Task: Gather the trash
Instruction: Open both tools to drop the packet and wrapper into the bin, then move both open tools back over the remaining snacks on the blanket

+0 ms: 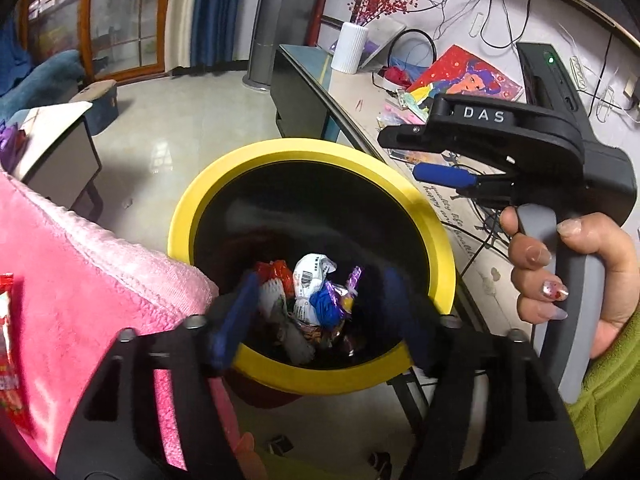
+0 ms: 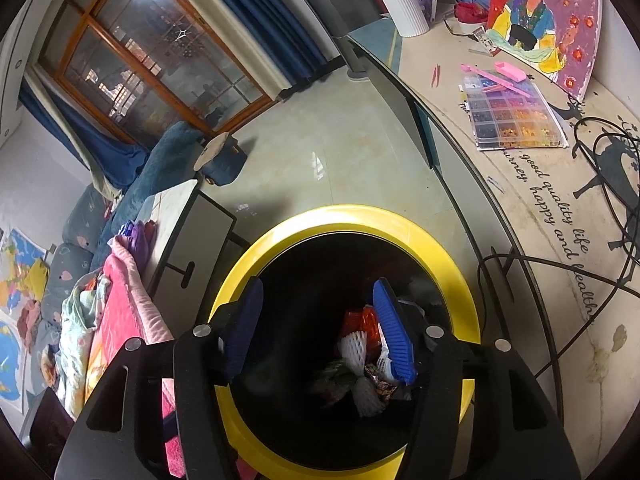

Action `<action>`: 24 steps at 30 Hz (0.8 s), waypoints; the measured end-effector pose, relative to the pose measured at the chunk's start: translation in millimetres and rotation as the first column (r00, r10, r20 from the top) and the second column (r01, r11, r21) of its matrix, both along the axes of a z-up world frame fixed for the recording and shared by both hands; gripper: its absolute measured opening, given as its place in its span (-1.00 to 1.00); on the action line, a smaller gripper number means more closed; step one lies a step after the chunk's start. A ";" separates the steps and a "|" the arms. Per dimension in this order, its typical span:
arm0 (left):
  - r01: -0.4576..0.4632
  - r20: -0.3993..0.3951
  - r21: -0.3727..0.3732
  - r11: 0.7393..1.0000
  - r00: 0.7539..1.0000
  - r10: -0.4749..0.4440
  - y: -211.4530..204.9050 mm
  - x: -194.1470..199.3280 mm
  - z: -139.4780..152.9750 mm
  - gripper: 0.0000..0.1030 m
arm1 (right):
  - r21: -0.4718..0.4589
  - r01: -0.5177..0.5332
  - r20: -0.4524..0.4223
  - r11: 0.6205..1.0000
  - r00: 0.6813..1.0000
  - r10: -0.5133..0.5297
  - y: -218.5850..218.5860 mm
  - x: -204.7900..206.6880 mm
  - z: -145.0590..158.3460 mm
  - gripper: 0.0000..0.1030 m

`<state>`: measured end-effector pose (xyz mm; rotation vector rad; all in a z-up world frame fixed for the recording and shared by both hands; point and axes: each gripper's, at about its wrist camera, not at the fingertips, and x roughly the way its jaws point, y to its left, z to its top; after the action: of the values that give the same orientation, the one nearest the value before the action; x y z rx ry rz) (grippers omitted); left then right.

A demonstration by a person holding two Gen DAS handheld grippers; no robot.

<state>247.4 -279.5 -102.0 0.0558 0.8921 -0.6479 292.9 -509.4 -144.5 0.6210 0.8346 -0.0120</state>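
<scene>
A black bin with a yellow rim point(image 1: 188, 216) stands on the floor below both grippers. Inside lie a white barcode wrapper point(image 1: 310, 280), a red wrapper point(image 1: 276, 270), a blue scrap point(image 1: 326, 304) and a purple wrapper point(image 1: 354, 280). My left gripper point(image 1: 320, 312) hangs open over the bin's near side, nothing between its blue pads. My right gripper point(image 2: 320, 328) is open above the bin too, holding nothing; below it show the red wrapper point(image 2: 360, 322) and white foam netting point(image 2: 354, 346). A hand holds that right gripper point(image 1: 400, 156) at the bin's right rim.
A pink blanket point(image 1: 80, 280) lies left of the bin, with a red packet point(image 1: 6, 340) at the frame's edge. To the right a table point(image 2: 520, 208) carries a bead box point(image 2: 516, 120), a painting point(image 2: 540, 20), a white vase point(image 1: 352, 48) and cables. A low side table point(image 1: 60, 152) stands behind.
</scene>
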 end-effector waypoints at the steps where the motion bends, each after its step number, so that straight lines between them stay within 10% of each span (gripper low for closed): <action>1: -0.002 0.003 -0.004 1.000 1.000 0.002 1.6 -1.4 1.0 0.27 | -0.002 0.000 0.001 1.000 1.000 0.000 -0.1 0.0 0.1 0.10; 5: -0.028 0.022 0.005 1.000 0.999 0.028 7.3 -2.9 4.8 0.77 | -0.020 0.003 0.008 1.000 1.000 -0.003 1.3 -1.7 3.2 0.16; 24: -0.258 0.192 -0.017 0.966 0.947 0.257 76.1 -24.2 48.7 0.79 | -0.123 -0.047 0.088 0.991 0.994 0.058 39.3 -9.8 38.2 0.46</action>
<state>223.2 -203.4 -53.2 0.0083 0.6995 -0.3871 283.1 -470.1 -106.4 0.4824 0.7556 0.0136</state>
